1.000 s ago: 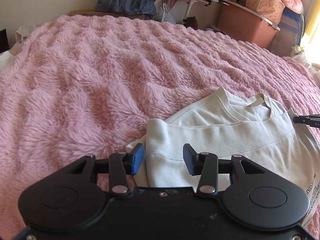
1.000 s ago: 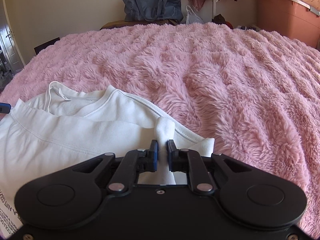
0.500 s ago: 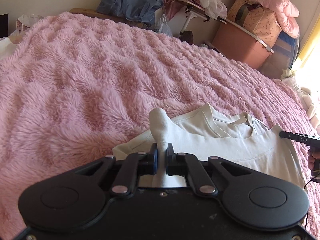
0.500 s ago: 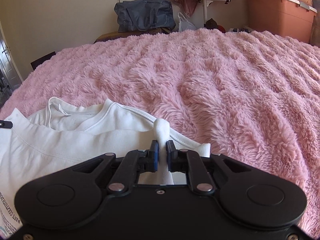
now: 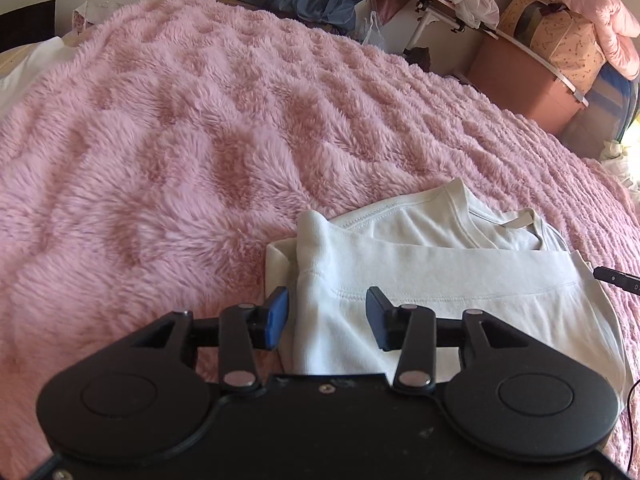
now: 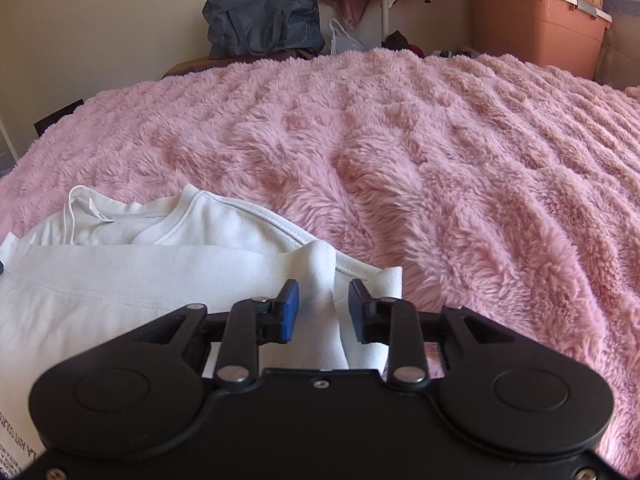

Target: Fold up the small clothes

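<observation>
Nearest the lens in the left wrist view, the left gripper (image 5: 327, 317) has its jaws spread wide, nothing clamped, w/ a raised pinch of fabric standing between and just beyond them. Same in the right wrist view: the right gripper (image 6: 323, 311) is spread apart, a peaked ridge of cloth between the blue pads (image 6: 289, 312) but not squeezed. The one task item, a white cotton sweatshirt w/ ribbed collar (image 5: 432, 276) (image 6: 160, 276), lies lower centre-right in the left view and lower left in the right view, on the fluffy pink bed blanket (image 5: 200, 152) (image 6: 440, 160). Progress, as a judgement: bottom hem looks brought up over the body to just short of the collar, so one fold seems laid; sides appear tucked, further halving and smoothing of the peaks prob. left. Count: 1 garment, 2 grippers, 1 blanket. Farther back, top of frame: 1 dark blue-grey duffel bag (image 6: 262, 26), 1 terracotta plastic storage bin (image 6: 532, 28), a cluttered side table, exact items on it unclear.
</observation>
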Demonstrator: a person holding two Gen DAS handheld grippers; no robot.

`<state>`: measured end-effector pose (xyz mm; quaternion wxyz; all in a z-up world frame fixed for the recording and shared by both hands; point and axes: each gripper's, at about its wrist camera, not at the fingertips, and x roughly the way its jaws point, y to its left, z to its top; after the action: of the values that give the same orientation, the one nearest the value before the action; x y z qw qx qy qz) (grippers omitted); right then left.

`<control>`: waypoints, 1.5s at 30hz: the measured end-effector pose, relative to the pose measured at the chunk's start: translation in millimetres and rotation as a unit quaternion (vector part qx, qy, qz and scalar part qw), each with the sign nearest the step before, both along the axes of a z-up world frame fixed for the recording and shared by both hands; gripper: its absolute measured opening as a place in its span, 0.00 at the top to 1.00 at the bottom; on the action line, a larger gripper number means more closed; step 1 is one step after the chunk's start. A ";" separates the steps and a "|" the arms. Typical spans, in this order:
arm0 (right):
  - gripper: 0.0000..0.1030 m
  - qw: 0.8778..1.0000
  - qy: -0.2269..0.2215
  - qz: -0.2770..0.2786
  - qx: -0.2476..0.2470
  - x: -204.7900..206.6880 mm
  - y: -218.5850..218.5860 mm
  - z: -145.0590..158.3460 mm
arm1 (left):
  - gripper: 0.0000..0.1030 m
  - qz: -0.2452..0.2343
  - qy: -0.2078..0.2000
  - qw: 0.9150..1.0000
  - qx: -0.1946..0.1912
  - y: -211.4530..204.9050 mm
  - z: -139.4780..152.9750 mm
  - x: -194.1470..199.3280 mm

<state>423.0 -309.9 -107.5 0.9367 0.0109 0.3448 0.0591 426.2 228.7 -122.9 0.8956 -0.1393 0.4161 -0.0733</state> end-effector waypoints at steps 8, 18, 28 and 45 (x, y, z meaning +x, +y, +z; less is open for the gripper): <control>0.64 0.998 -0.016 0.047 0.027 -75.2 -7.1 40.2 | 0.52 -0.036 -0.026 0.999 -0.029 12.3 27.1 -109.3; 0.63 0.993 0.038 0.109 -0.016 -175.7 -10.2 23.0 | 0.52 -0.078 0.013 0.997 -0.013 11.7 -10.2 -196.0; 0.64 0.994 0.058 0.093 -0.029 -191.4 -28.0 6.6 | 0.60 -0.109 -0.003 0.993 -0.052 0.5 -9.8 -191.7; 0.92 0.992 0.063 0.098 -0.038 -187.7 -22.1 11.1 | 1.00 -0.067 0.045 0.996 -0.028 -1.9 -4.0 -176.3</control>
<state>235.2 -332.1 -96.4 0.9024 -0.0553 0.4050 0.1366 250.0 226.8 -126.9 0.8648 -0.1388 0.4622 -0.1383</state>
